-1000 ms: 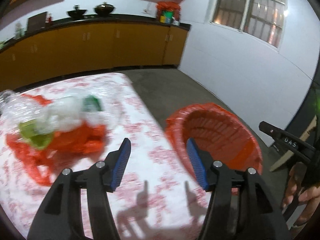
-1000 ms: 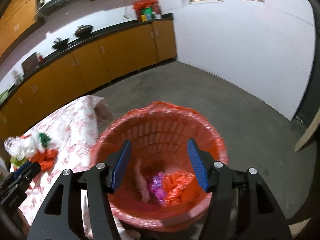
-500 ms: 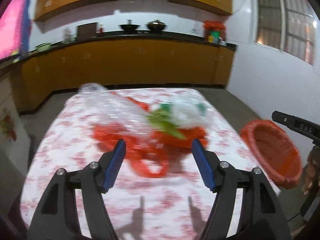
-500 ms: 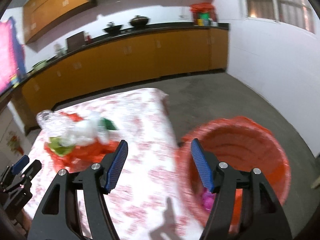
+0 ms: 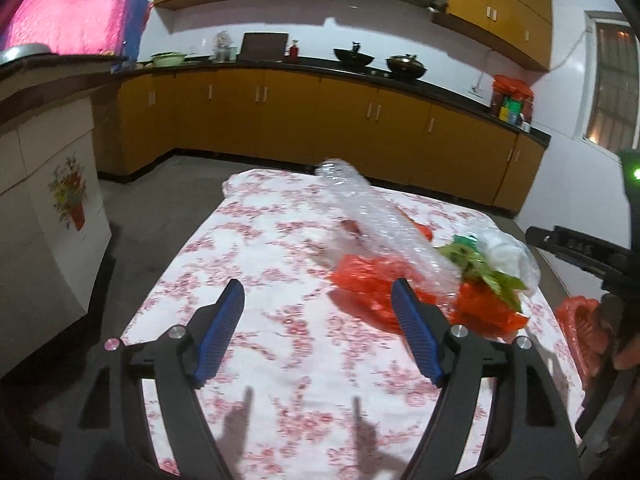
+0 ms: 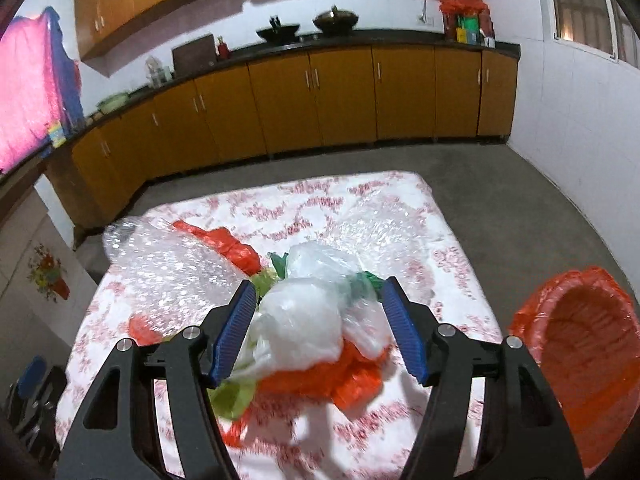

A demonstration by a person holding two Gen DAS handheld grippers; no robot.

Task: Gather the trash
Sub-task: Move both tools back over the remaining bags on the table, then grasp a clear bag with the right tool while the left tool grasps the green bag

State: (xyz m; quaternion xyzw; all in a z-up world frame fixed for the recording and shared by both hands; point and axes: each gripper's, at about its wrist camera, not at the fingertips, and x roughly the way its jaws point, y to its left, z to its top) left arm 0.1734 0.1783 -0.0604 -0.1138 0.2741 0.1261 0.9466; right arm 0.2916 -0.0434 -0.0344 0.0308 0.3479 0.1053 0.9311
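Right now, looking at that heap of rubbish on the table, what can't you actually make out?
- Orange basket: right wrist view shows only its inner wall, any contents hidden; the left wrist view's edge cuts it off.
- Under the white bag: orange plastic is blurred, items indistinguishable.
- Right tongs: open around the bag, contact unclear.
- Left tongs: open, over bare cloth.
- Counter jars: too small.

The trash pile (image 6: 304, 320) lies on the table (image 6: 452, 264), toward its right half. Within the pile, the bubble wrap (image 6: 176, 268) lies to the left, and the plastic bag (image 6: 308, 316) sits on top at centre. The basket (image 6: 576, 364) stands on the floor (image 6: 532, 200), just beside the table's right edge. The kitchen cabinets (image 6: 340, 96) run along the wall behind the table.

The right claw (image 6: 318, 326) straddles the plastic bag, jaws apart. The left claw (image 5: 320, 334) hangs over the table, left of the pile, jaws apart.
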